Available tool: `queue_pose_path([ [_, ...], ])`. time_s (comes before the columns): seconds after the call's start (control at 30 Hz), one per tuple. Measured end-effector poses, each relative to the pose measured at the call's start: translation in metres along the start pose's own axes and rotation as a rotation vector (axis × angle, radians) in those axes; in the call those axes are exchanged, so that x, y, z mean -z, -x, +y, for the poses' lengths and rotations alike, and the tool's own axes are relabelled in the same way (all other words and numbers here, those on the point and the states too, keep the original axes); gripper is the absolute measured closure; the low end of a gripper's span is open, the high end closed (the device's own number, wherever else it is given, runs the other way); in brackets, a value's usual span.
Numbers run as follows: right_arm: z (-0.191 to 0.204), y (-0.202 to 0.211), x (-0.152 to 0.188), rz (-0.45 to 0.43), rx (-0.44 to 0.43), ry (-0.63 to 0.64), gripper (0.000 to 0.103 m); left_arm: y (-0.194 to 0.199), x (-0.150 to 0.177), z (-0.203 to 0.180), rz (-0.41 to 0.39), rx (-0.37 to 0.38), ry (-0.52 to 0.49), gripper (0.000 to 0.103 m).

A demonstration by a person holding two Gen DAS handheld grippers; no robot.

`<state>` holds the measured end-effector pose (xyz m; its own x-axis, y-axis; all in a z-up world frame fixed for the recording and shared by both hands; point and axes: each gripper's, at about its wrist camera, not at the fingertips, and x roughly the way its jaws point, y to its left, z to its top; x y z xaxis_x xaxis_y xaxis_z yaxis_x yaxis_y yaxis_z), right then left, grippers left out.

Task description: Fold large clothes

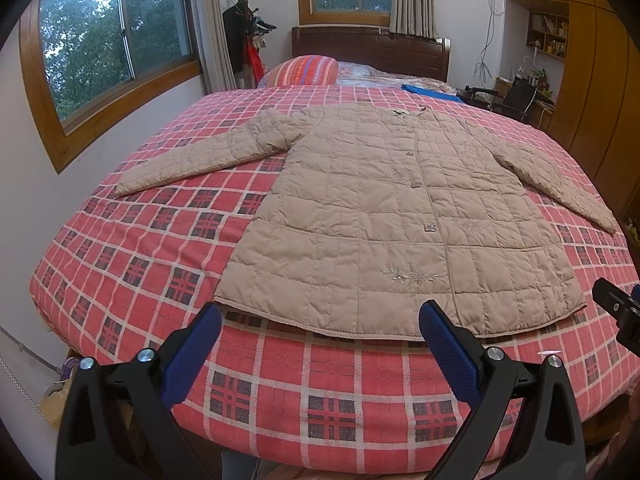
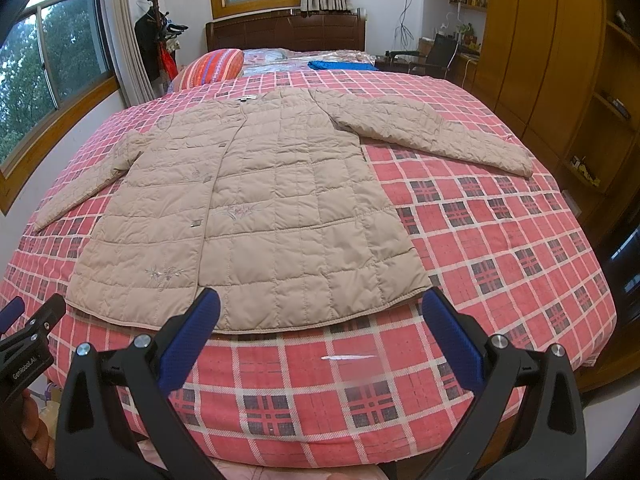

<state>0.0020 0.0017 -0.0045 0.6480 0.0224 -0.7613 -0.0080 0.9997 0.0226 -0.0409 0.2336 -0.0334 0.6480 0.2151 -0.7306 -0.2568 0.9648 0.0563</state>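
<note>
A beige quilted coat [image 1: 380, 216] lies flat and buttoned on the red plaid bedspread [image 1: 140, 248], both sleeves spread out to the sides, hem toward me. My left gripper [image 1: 320, 316] hovers open just in front of the hem, nothing between its blue pads. In the right wrist view the same coat [image 2: 256, 208] fills the left half of the bed. My right gripper [image 2: 320, 300] is open near the hem's right corner, holding nothing. Each gripper shows at the edge of the other's view.
A striped pillow [image 1: 308, 70] and a blue cloth [image 1: 430, 92] lie near the dark headboard [image 1: 372, 46]. A coat stand [image 1: 244, 28] stands by the window at left. Wooden wardrobes [image 2: 540, 40] line the right wall. A small white feather [image 2: 348, 357] lies on the bedspread [image 2: 500, 240].
</note>
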Motion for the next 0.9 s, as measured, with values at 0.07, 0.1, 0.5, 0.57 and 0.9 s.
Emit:
queue_pose_path([
  [0.07, -0.0001, -0.0001, -0.0001, 0.001, -0.002, 0.0, 0.003, 0.0001, 0.0002, 0.0, 0.0, 0.0, 0.0, 0.004],
  [0.1, 0.0, -0.0001, -0.0001, 0.001, -0.002, 0.0, 0.003, 0.0002, 0.0002, 0.0002, 0.0, 0.0, -0.001, 0.004],
  [0.5, -0.0017, -0.0031, 0.0017, 0.002, -0.002, -0.001, 0.003, -0.0009, 0.0012, 0.0018, 0.001, 0.0, 0.0, 0.004],
  [0.57, -0.0011, -0.0031, 0.0027, 0.002, -0.001, -0.001, 0.003, -0.0014, 0.0016, 0.0019, 0.001, 0.001, 0.001, 0.004],
  [0.9, -0.0018, -0.0035, 0.0025, 0.004, -0.002, -0.002, 0.003, 0.0001, 0.0015, 0.0016, 0.002, 0.002, 0.0, 0.004],
])
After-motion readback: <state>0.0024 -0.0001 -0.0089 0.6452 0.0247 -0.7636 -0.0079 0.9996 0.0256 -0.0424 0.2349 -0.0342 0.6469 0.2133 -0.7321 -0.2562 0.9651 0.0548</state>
